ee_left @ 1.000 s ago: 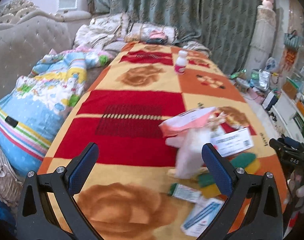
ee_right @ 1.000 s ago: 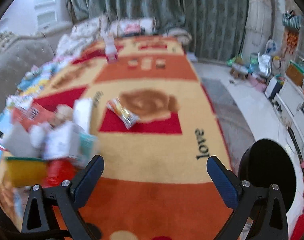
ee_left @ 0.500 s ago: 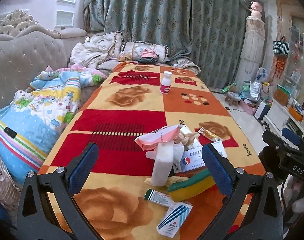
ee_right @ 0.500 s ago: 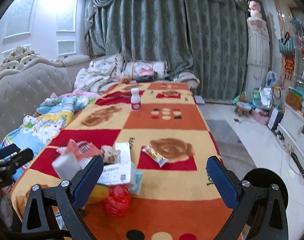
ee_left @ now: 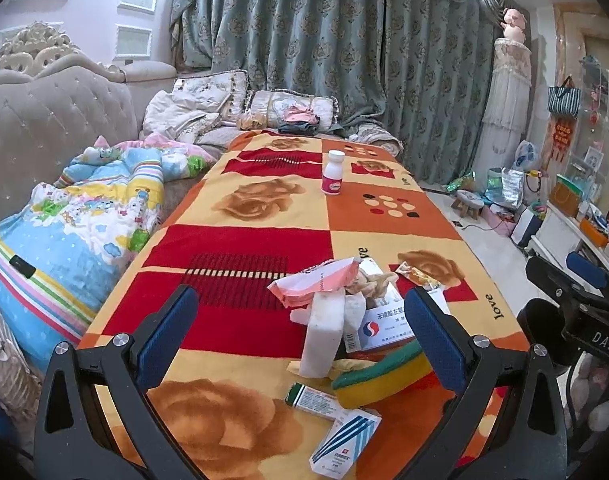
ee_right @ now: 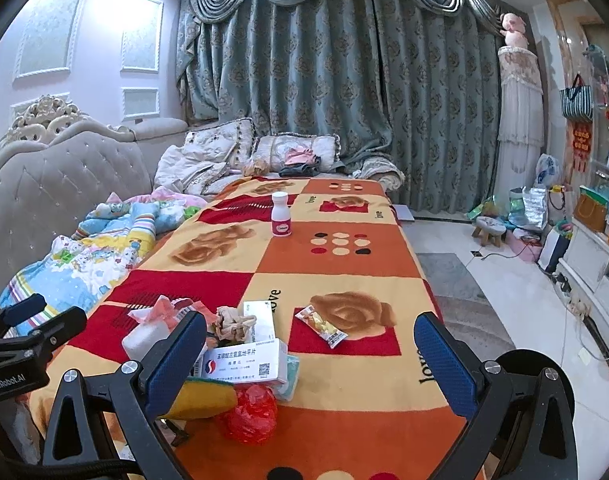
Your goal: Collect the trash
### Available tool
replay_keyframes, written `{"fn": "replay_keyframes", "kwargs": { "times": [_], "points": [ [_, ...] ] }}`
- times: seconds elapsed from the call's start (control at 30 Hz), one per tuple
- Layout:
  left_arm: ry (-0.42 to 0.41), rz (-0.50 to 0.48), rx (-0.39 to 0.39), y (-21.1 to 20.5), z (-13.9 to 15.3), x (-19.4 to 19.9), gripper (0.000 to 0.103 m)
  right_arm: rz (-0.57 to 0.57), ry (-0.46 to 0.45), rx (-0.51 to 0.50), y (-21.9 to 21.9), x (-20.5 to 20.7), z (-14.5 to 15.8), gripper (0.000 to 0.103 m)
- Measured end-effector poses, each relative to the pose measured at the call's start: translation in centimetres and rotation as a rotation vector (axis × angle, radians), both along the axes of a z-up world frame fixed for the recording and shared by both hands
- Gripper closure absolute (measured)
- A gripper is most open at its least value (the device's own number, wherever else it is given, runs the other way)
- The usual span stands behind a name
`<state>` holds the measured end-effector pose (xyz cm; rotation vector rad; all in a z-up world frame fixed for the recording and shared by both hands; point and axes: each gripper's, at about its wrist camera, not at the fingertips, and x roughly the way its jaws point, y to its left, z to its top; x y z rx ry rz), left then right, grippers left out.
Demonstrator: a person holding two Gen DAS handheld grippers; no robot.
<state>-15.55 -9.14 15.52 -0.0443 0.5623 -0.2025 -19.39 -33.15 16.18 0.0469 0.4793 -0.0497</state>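
Observation:
A heap of trash lies near the front of a table under a red, orange and yellow cloth (ee_left: 248, 248): a pink wrapper (ee_left: 314, 286), a white foam block (ee_left: 320, 336), a white medicine box (ee_right: 246, 364), a yellow-green sponge (ee_left: 378, 378), small boxes (ee_left: 344, 446) and a red plastic wad (ee_right: 250, 412). A snack packet (ee_right: 320, 326) lies apart to the right. My left gripper (ee_left: 300, 344) is open, held above the heap's near side. My right gripper (ee_right: 310, 360) is open over the table's front right, empty. A white bottle (ee_left: 333, 178) stands far back.
A tufted sofa (ee_left: 56, 120) with a bright children's quilt (ee_left: 76, 216) runs along the table's left. Cushions and clothes (ee_right: 292, 156) lie beyond the far end before green curtains. A black round bin (ee_right: 536, 376) stands at the right front on the tiled floor, with clutter along the right wall.
Both grippers have tilted up and pulled back from the table, so the views now take in the whole room. The trash heap has stayed in place; both stay open.

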Motion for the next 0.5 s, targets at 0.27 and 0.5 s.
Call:
{"fn": "replay_keyframes", "kwargs": {
  "times": [0.27,0.5],
  "points": [
    [0.004,0.004,-0.004,0.01,-0.27,0.15,0.000,0.001,0.004,-0.004,0.21,0.21,0.11,0.000],
    [0.006,0.003,-0.006,-0.12,-0.28,0.21,0.000,0.002,0.008,-0.002,0.18,0.30,0.10,0.000]
  ]
}}
